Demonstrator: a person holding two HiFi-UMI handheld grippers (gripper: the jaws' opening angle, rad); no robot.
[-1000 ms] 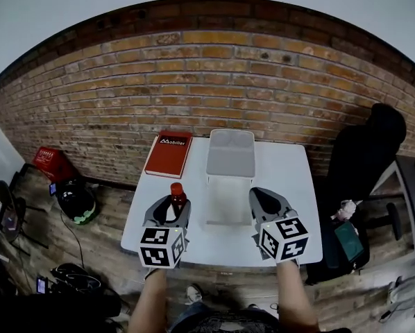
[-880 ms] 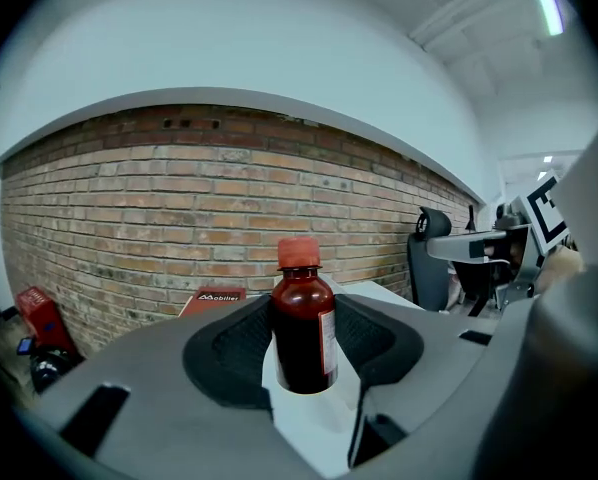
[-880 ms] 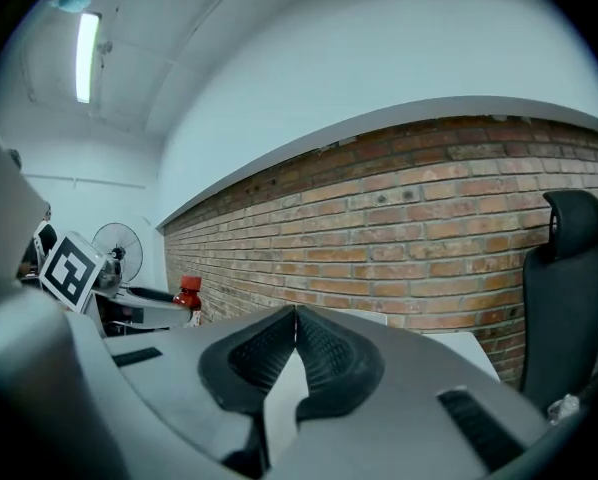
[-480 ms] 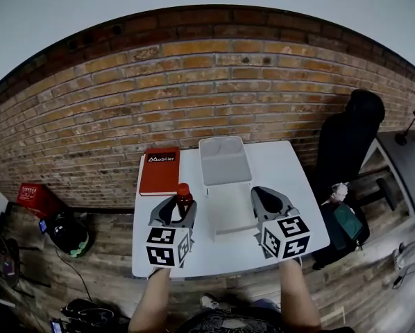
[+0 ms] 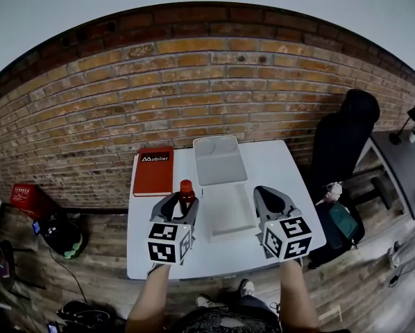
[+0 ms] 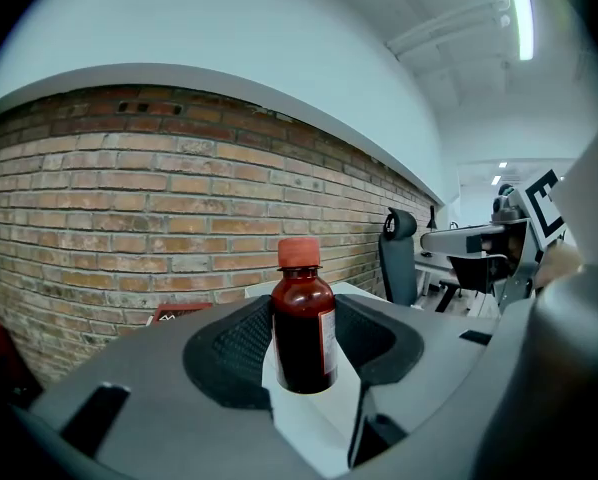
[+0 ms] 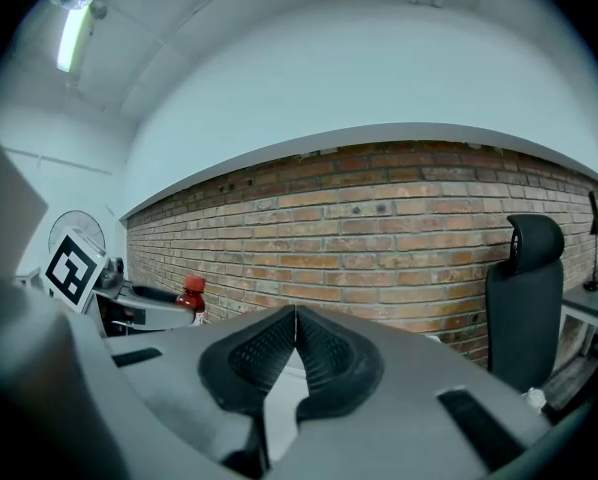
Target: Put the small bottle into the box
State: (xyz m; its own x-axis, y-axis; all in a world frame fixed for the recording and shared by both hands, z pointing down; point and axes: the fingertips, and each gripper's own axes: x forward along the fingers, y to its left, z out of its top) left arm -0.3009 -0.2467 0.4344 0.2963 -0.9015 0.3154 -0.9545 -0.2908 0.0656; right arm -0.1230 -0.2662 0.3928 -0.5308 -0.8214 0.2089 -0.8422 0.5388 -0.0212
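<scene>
The small bottle (image 5: 187, 190) is dark red with a red cap and stands upright between the jaws of my left gripper (image 5: 182, 201), which is shut on it. In the left gripper view the bottle (image 6: 304, 318) fills the gap between the two black pads. The white box (image 5: 230, 212) lies open on the white table (image 5: 285, 164), just right of the bottle, its lid (image 5: 218, 159) folded back toward the wall. My right gripper (image 5: 268, 194) hovers at the box's right side, jaws shut on nothing (image 7: 295, 343). From the right gripper view the bottle (image 7: 190, 295) shows far left.
A red book (image 5: 153, 172) lies at the table's back left corner. A brick wall runs behind the table. A black office chair (image 5: 345, 139) stands to the right, with a bag (image 5: 339, 220) by the table's right edge. A red crate (image 5: 26, 198) sits on the floor at left.
The head view has swung, so the table sits differently in the frame. The left gripper still grips the bottle, now slightly closer to the box. The right gripper stays shut beside the box.
</scene>
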